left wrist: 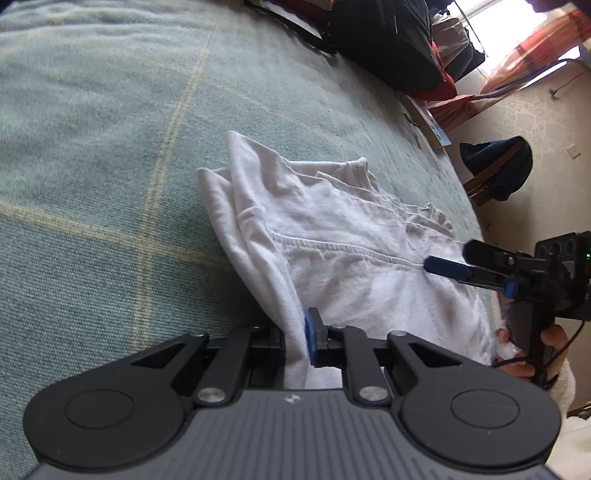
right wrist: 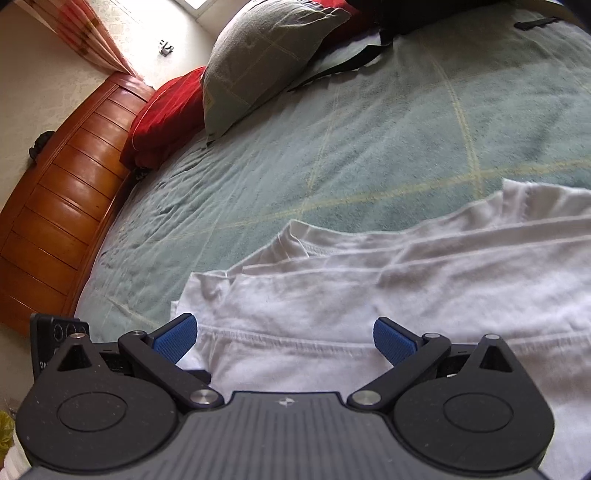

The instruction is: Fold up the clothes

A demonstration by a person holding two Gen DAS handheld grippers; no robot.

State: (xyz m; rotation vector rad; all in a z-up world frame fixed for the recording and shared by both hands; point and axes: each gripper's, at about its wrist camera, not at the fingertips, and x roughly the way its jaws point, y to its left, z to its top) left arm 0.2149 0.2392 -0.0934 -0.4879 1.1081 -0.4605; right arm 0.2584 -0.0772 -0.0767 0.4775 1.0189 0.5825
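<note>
The garment point(right wrist: 369, 280) lies on the bedspread point(right wrist: 332, 147), pillows point(right wrist: 258, 55) beyond it against the headboard point(right wrist: 62, 184).

Likely a home bedroom: bed point(right wrist: 369, 129), pillows point(right wrist: 258, 59), wooden headboard point(right wrist: 62, 184).

- Daylight floods in from a window point(left wrist: 517, 22) far ahead and right of the left claw point(left wrist: 295, 343); the pane is blown out to white.
- The same glare burns out the top corner ahead and left of the right claw point(right wrist: 284, 339), beside the curtain point(right wrist: 92, 37).
- The white garment point(right wrist: 369, 288) is bright, with soft grey shadows in its folds.
- Fisheye bending curves the bedspread point(left wrist: 110, 147) lines, and the corners darken.
- The far background blurs slightly.
</note>
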